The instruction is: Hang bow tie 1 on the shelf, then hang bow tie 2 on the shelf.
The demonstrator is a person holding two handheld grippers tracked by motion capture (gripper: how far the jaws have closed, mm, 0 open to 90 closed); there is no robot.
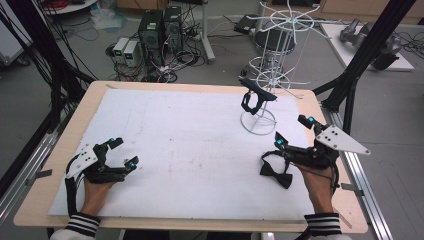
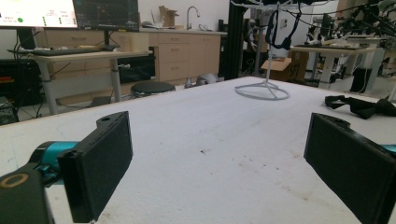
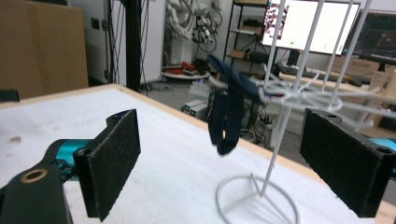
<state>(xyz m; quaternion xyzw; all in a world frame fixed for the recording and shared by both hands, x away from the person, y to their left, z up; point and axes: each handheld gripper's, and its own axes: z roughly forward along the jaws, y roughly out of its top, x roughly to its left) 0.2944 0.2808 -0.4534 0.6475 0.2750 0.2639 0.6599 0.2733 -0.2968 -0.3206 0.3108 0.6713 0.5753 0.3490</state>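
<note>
A white wire rack [image 1: 274, 47] stands at the table's far right, and a dark bow tie [image 1: 254, 98] hangs from one of its lower arms. A second black bow tie [image 1: 276, 173] lies flat on the white mat, just left of my right hand. My right gripper [image 1: 293, 131] is open beside the rack's base ring, holding nothing. In the right gripper view the hanging bow tie [image 3: 226, 107] and the rack [image 3: 279, 140] show between the open jaws, farther off. My left gripper [image 1: 124, 151] rests open at the near left. The left gripper view shows the lying bow tie [image 2: 359, 105] at far right.
A white mat [image 1: 190, 145] covers the wooden table [image 1: 95, 92]. Black frame posts [image 1: 367, 47] rise to the right of the table. Computers and cables [image 1: 155, 35] sit on the floor behind it. The rack's base ring [image 2: 262, 91] shows across the mat.
</note>
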